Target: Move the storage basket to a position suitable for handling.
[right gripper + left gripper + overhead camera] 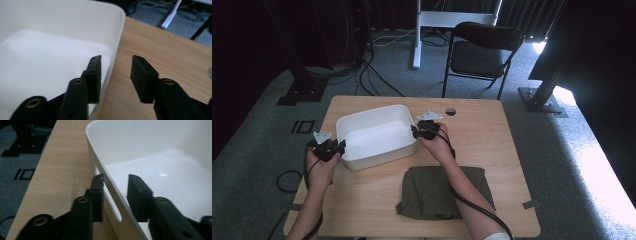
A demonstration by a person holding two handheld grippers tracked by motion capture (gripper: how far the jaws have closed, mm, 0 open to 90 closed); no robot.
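A white plastic tub [377, 135] stands empty on the wooden table [492, 140]. My left gripper [331, 148] is at the tub's left wall. In the left gripper view this gripper [116, 178] is open and straddles the wall [92, 135] above a handle slot, one jaw outside and one inside. My right gripper [424, 131] is at the tub's right wall. It [116, 60] is open too, with one jaw inside the rim [120, 22] and the other over the table. A folded olive-green cloth [442, 192] lies in front of the tub, under my right forearm.
A small round hole [450, 111] sits in the tabletop behind the right gripper. Beyond the table's far edge stand a black folding chair [482, 52] and a white stand [418, 35]. Cables [372, 75] run over the grey carpet.
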